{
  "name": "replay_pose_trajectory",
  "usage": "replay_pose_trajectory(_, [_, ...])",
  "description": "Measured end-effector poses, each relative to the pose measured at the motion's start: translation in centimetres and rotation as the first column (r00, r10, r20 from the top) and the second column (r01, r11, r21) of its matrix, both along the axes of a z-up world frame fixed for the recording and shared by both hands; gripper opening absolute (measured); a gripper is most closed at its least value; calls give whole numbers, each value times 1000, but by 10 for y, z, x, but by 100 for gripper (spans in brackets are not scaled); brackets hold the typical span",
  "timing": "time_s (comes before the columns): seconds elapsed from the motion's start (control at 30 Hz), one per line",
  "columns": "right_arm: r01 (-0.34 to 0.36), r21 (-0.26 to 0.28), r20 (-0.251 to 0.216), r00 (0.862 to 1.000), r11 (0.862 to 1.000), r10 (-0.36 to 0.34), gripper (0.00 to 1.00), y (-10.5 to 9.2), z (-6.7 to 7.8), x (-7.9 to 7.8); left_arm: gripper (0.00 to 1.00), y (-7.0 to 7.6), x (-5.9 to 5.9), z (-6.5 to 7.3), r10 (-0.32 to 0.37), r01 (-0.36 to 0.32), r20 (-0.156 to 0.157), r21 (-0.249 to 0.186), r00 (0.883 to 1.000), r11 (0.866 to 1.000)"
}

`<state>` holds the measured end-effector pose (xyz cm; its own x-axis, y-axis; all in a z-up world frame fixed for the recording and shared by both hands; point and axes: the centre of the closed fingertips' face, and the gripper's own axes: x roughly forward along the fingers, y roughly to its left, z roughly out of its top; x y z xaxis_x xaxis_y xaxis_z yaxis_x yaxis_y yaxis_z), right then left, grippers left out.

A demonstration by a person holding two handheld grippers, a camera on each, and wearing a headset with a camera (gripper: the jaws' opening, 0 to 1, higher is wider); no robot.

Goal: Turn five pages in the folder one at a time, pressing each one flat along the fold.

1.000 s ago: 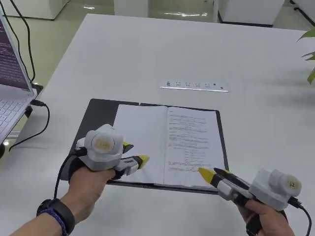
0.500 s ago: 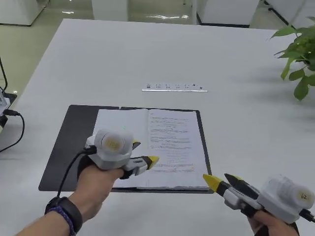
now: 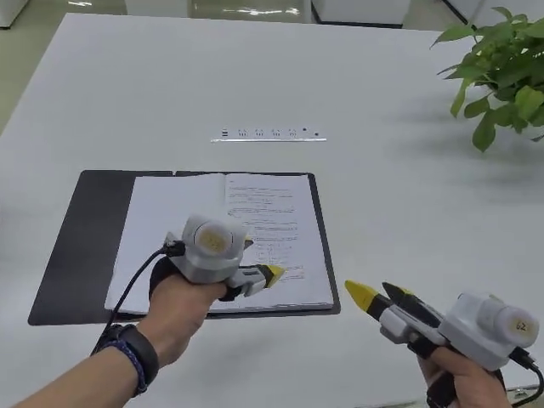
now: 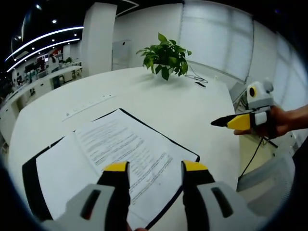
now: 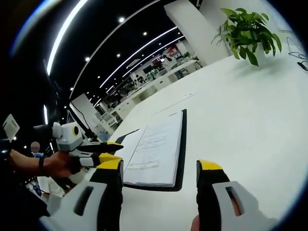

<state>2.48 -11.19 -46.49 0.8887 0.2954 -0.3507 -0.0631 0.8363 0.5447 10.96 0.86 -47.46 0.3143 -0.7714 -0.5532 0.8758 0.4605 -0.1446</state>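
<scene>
Folder open, centre-left on counter, pages flat inside. My left gripper: jaws apart above right page. Right gripper: jaws apart, lower right, clear of folder. Plant upper right.

Cannot make out the printed lines on the right-hand page of the folder: too small. Nothing legible on the socket strip beyond the folder either.

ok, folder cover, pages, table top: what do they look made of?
Folder cover: dark, matte, no glare; probably plastic or coated card, can't tell which. Pages: white matte paper, printed text on the right one. Table top: white, smooth, faint sheen; likely laminate, unsure.
</scene>
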Motion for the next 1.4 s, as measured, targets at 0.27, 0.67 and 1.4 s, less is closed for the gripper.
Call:
replay_pose_trajectory(0.27, [-6, 5, -18, 1000, 1000, 6, 60, 3, -7, -5, 41, -24, -9, -21, -27, 28, -33, 11, 999, 1000])
replay_pose_trajectory(0.67, [17, 29, -31, 999, 999, -16, 59, -4, -9, -12, 38, -61, -23, -60, -20, 23, -65, 41, 998, 999])
replay_pose_trajectory(1.4, [4, 44, -51, 999, 999, -2, 55, -2, -20, 3, 22, -63, -19, -74, -95, 78, 132, 131, 987, 988])
